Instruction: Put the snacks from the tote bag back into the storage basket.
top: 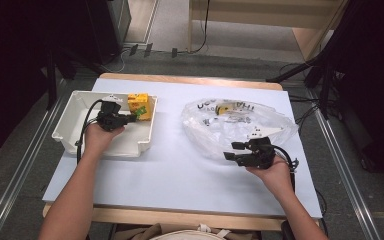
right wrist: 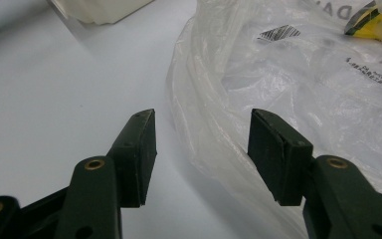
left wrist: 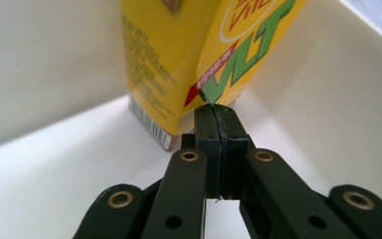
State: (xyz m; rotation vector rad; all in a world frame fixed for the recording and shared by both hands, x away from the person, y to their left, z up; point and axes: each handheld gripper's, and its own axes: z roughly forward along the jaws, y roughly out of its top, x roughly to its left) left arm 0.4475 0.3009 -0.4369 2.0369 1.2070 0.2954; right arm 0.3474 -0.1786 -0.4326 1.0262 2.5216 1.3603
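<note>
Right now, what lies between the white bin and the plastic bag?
Bare tabletop in the high view: nothing sits between the white bin and the plastic bag.

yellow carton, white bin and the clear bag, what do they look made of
Yellow carton: probably coated paperboard, slightly glossy, with sharp folded edges and printed lettering. White bin: looks like moulded plastic, smooth and semi-matte, with rounded corners and a thick rim. Clear bag: thin plastic film, see-through and shiny, crumpled into soft folds with print on it.

Cut off by the top edge of the left gripper view, the yellow carton (left wrist: pixel 189 59); blurred behind the clear plastic bag (top: pixel 240 127), a yellow item (top: pixel 225 109); bag print too small to read.
</note>
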